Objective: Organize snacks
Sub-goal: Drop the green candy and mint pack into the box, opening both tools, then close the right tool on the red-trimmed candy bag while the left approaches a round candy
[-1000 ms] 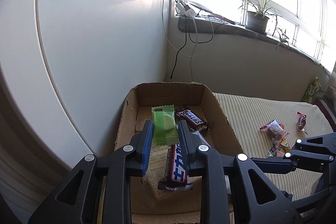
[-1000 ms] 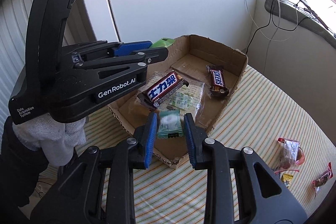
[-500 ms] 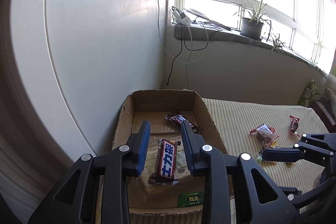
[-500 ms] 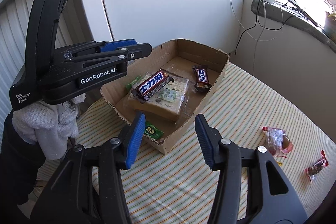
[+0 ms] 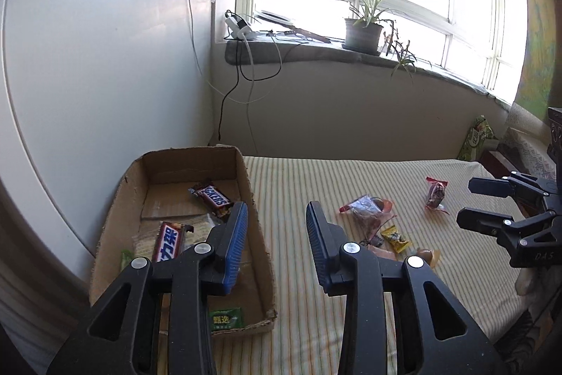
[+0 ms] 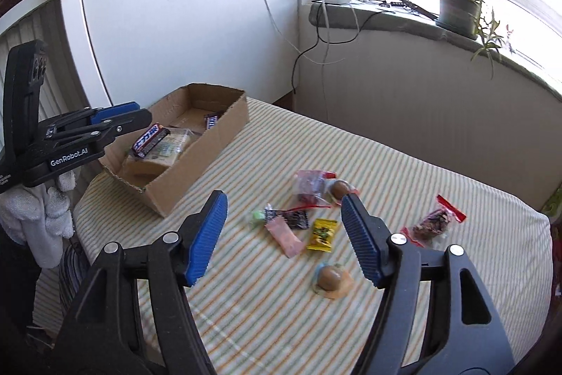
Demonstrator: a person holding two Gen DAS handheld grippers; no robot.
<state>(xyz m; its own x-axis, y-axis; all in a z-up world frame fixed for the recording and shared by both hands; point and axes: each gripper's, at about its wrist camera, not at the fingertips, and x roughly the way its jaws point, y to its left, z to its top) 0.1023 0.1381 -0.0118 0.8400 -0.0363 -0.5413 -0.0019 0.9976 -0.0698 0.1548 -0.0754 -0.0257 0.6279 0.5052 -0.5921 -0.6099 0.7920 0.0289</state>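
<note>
A cardboard box (image 5: 258,255) stands at the table's left and holds a Snickers bar (image 5: 212,197), a second chocolate bar (image 5: 168,241) and a green packet (image 5: 226,318). My left gripper (image 5: 275,234) is open and empty above the box's right wall. My right gripper (image 6: 282,231) is open and empty above loose snacks: a yellow packet (image 6: 323,234), a pink packet (image 6: 284,236), a dark packet (image 6: 295,218), a round candy (image 6: 330,276). The box also shows in the right wrist view (image 6: 196,157).
Striped tablecloth (image 6: 404,199) covers the table. A red-topped bag (image 6: 433,222) and a clear bag (image 6: 309,187) lie farther out. A white cabinet (image 5: 87,76) stands behind the box. A windowsill with a potted plant (image 5: 363,30) and cables is at the back.
Both grippers have let go of their green packets, opened wide and drawn back from the box. The right gripper has swung right over the loose snacks.
</note>
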